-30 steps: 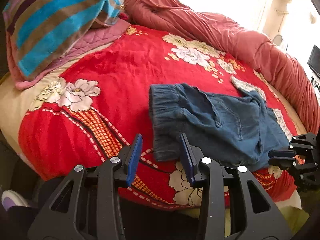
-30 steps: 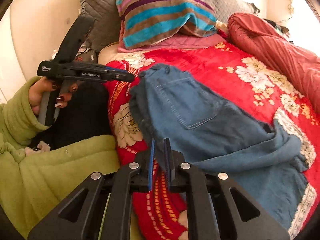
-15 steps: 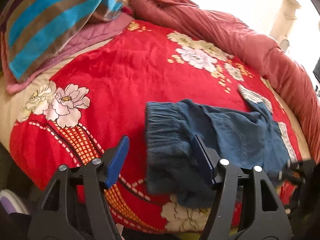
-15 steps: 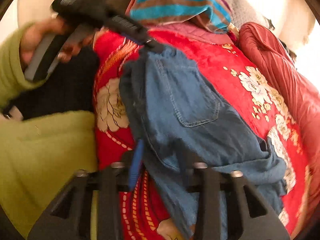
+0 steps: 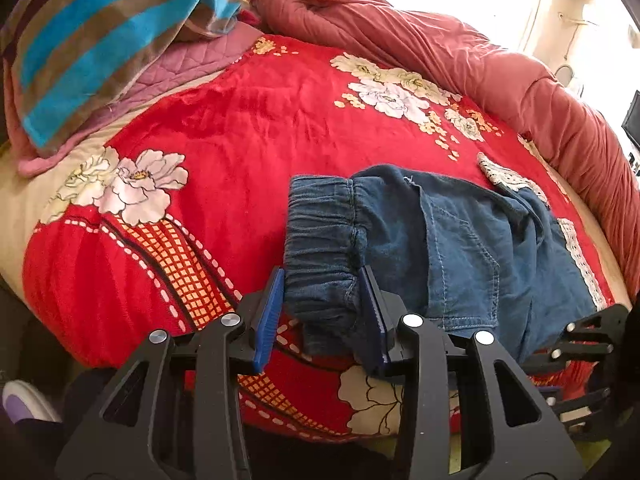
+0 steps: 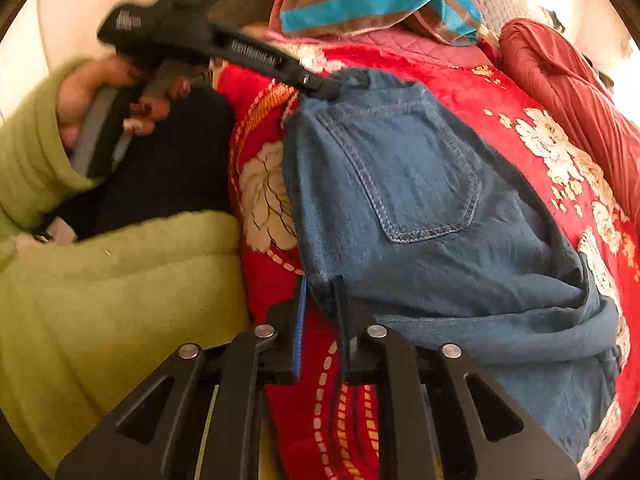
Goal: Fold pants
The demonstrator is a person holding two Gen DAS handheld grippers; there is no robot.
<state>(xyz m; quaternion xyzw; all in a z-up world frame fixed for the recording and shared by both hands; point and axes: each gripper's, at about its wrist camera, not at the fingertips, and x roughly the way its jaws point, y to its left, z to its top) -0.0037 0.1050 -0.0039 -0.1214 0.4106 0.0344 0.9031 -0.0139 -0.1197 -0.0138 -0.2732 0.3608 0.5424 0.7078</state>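
Blue denim pants point(image 5: 460, 248) lie crumpled on a red flowered bed cover point(image 5: 240, 120), back pocket up and lace-trimmed hems to the right. My left gripper point(image 5: 322, 280) is closing on the gathered elastic waistband, and both blue pads press the bunched cloth. The right wrist view shows that same left gripper point(image 6: 320, 86) clamped on the waistband corner of the pants point(image 6: 400, 184), with a hand point(image 6: 80, 104) on its grip. My right gripper point(image 6: 321, 286) is at the pants' near side edge. Its jaws are opening, a fold of denim lies between the pads, and they do not squeeze it.
A striped pillow point(image 5: 100, 40) on a pink quilted one sits at the head of the bed. A rolled dark-red quilt point(image 5: 440, 52) runs along the far side. The person's green sleeve and garment point(image 6: 100, 300) fill the space beside the bed's near edge.
The left gripper came forward over the waistband, spread wider, then closed around it. The right gripper dropped to the pants' near edge and its jaws went from shut to parted.
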